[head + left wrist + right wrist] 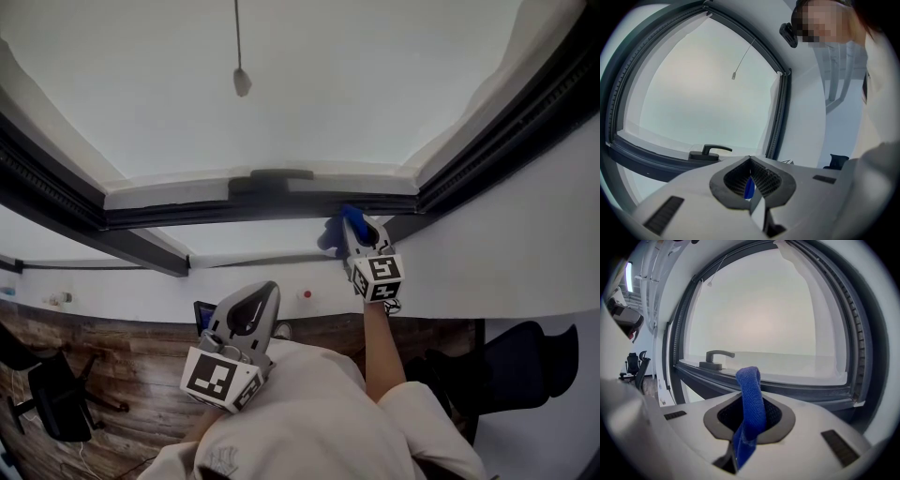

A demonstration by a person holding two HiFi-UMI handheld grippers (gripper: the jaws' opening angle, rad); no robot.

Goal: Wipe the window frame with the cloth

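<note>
Right gripper [352,231] jaws clench a blue, ribbed cloth [751,399], looped upward, by the dark window frame [787,389], 4 o'clock from its handle [272,176]; left gripper [751,180] jaws pressed together.

Pale window [356,94] fills twelve o'clock; white wall [525,253] at three; wood floor [122,366] and black chair [47,398] at eight.

I see a blue cloth [750,390] and a dark grey window frame [234,211]. My left gripper [268,291] and right gripper [356,227] are pale grey with black-and-white square markers.
</note>
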